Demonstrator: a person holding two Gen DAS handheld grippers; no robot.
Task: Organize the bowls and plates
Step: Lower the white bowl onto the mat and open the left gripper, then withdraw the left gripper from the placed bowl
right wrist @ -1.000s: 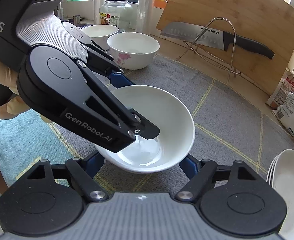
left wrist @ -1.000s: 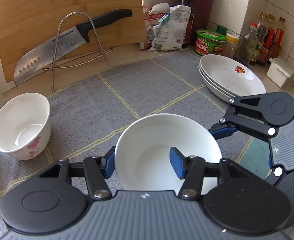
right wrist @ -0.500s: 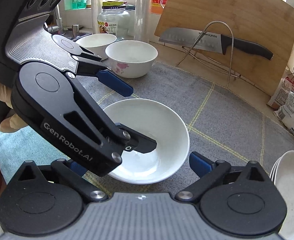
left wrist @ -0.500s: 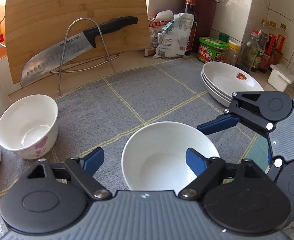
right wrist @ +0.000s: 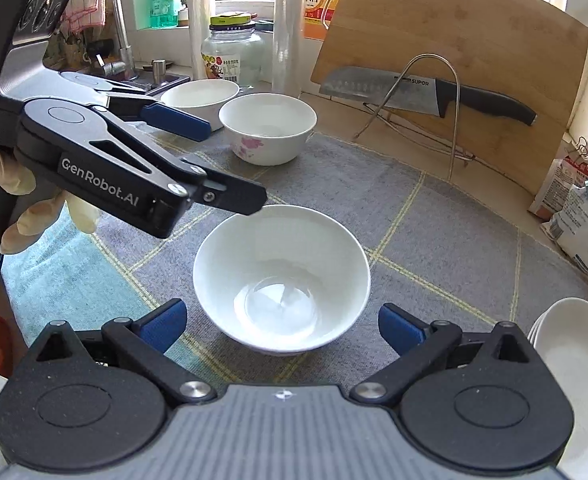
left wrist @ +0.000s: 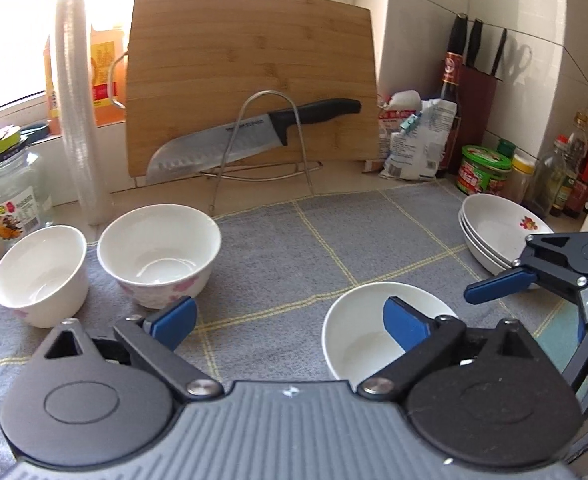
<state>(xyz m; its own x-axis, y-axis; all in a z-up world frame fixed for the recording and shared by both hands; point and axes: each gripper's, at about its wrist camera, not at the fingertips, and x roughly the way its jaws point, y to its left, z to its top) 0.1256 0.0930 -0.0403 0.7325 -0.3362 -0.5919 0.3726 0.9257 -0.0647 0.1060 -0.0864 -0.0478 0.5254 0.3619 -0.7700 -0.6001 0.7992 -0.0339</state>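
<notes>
Kitchen surface under grey cloth: two bowls at 9 o'clock, left tongs just opened wide with nothing between them, plain white bowl at 6 o'clock between gaping, non-touching right tongs, stacked plates at 3 o'clock.

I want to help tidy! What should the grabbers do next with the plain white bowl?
Probably close the right gripper on the plain white bowl: its open jaws straddle it, while the left gripper has just opened and let go.
</notes>
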